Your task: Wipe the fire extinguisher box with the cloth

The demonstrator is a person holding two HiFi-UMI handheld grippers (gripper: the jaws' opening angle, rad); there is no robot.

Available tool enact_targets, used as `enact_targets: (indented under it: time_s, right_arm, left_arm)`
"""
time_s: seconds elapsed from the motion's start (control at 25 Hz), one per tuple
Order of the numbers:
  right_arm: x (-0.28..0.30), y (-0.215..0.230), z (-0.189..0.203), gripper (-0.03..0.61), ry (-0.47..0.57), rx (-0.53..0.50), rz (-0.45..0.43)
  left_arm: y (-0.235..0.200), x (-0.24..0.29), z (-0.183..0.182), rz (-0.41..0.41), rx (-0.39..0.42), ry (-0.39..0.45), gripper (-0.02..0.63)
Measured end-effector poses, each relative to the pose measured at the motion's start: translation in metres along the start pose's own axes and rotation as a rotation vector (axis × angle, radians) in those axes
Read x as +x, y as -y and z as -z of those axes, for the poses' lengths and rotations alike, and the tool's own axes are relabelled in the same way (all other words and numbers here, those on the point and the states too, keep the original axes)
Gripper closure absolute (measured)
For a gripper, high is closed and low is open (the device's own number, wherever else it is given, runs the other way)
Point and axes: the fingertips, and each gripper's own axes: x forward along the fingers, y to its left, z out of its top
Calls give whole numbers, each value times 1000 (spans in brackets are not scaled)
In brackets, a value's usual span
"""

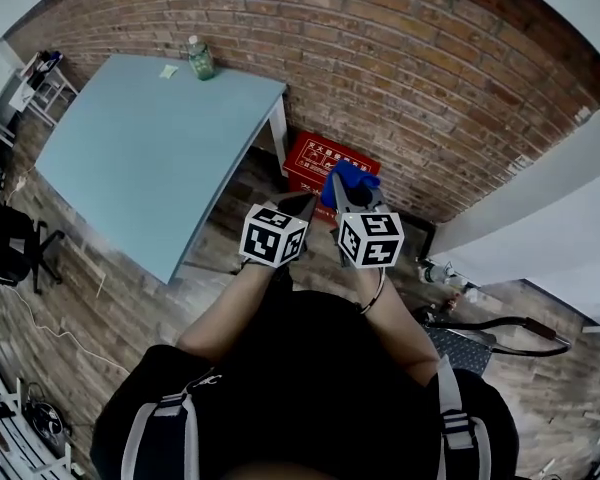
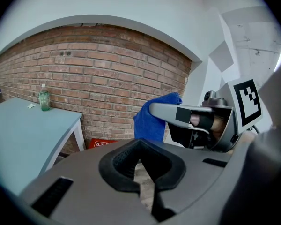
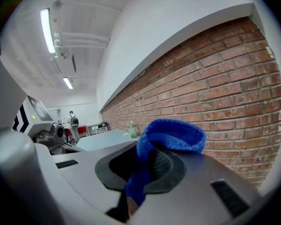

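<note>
Right claw (image 3: 145, 168) gripping cloth (image 3: 172, 135), left claw (image 2: 141, 165) closed — empty

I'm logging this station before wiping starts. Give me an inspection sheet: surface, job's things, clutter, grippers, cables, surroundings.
Surface: wood-plank floor; a pale blue table stands on it at left.
Job's things: red fire extinguisher box on the floor against the brick wall; blue cloth carried in the right gripper.
Clutter: green bottle and paper scrap near the table's far edge.
Grippers: left gripper jaws together, nothing between them; right gripper shut on the cloth.
Cables: white cable lying loose on the floor at left.
Surroundings: brick wall behind; black chair at left.
</note>
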Motion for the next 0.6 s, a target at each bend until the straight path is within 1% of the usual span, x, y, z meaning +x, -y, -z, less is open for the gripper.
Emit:
enact_targets:
  time_s: [0.24, 0.48, 0.6]
  right_arm:
    - [4, 7, 11, 537, -16, 5, 31]
    - [14, 47, 11, 537, -16, 51, 118]
    - [31, 62, 13, 537, -37, 74, 137]
  left_arm:
    - [-8, 13, 3, 29, -7, -14, 620]
    - [-8, 45, -15, 86, 15, -33, 620]
    - [-16, 59, -18, 99, 13, -54, 620]
